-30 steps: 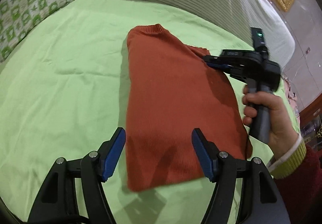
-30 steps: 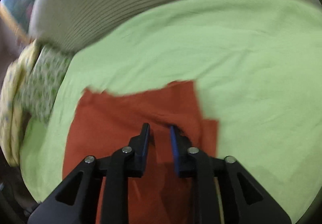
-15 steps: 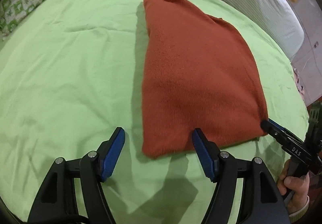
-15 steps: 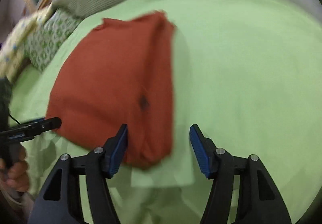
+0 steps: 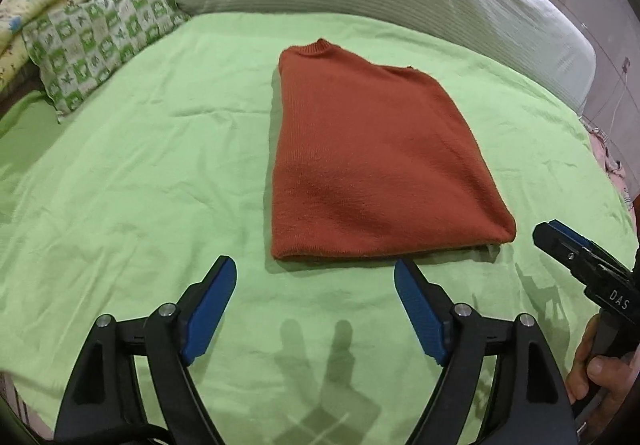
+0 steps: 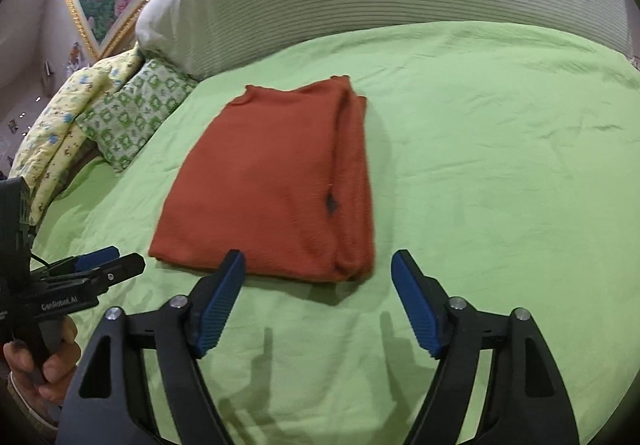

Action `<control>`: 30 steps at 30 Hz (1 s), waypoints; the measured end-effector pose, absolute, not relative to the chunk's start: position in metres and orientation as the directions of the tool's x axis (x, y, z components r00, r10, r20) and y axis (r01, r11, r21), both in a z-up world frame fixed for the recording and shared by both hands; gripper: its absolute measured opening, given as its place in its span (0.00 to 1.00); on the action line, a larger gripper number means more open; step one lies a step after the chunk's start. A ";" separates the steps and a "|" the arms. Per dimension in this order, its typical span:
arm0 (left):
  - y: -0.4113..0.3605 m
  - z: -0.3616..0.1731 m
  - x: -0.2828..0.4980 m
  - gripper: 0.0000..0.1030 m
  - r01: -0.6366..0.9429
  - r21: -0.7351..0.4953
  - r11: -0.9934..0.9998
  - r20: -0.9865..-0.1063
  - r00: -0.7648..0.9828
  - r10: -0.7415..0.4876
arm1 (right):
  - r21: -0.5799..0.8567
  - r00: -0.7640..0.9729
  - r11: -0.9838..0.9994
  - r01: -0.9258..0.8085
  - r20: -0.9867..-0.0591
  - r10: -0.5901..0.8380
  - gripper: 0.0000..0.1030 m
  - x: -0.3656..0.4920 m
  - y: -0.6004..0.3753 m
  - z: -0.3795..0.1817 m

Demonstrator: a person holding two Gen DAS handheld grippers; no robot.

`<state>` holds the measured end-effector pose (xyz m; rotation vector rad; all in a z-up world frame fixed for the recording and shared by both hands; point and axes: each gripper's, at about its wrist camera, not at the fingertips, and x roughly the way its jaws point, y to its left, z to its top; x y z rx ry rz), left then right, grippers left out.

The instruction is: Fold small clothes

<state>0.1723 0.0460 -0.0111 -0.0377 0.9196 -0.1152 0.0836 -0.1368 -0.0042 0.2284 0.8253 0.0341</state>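
The sweater point(image 5: 368, 165) lies folded lengthwise into a long panel on the bed point(image 5: 140, 185), just ahead of both tools, its hem end nearest them and its collar at the far end. The left hand-held gripper point(image 5: 314, 299) hangs with its jaws spread wide and nothing between them, the hem's left corner just beyond its tips; the right hand-held gripper point(image 6: 318, 295) is likewise spread and empty, facing the hem's right corner, where several stacked layers show along the edge. That stack looks like the main risk: a pinch that takes only the top layer would peel the fold apart when lifted. Uneven lifts from the two corners could skew the next fold, and a low grab may catch the sheet point(image 6: 500, 165) along with the knit. A pillow point(image 5: 96, 45) sits well off to the far left, clear of the work.
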 end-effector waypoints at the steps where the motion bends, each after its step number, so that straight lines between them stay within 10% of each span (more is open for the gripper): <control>1: 0.047 -0.010 0.169 0.79 0.080 -0.075 0.994 -0.789 0.605 -0.108 | 0.216 0.680 0.975 0.057 -0.724 0.121 0.74 0.085 -0.133 -0.005; 30: 0.048 -0.036 0.170 0.82 0.033 0.018 0.999 -0.736 0.676 -0.009 | 0.128 0.741 0.991 -0.030 -0.663 0.108 0.90 0.091 -0.092 -0.034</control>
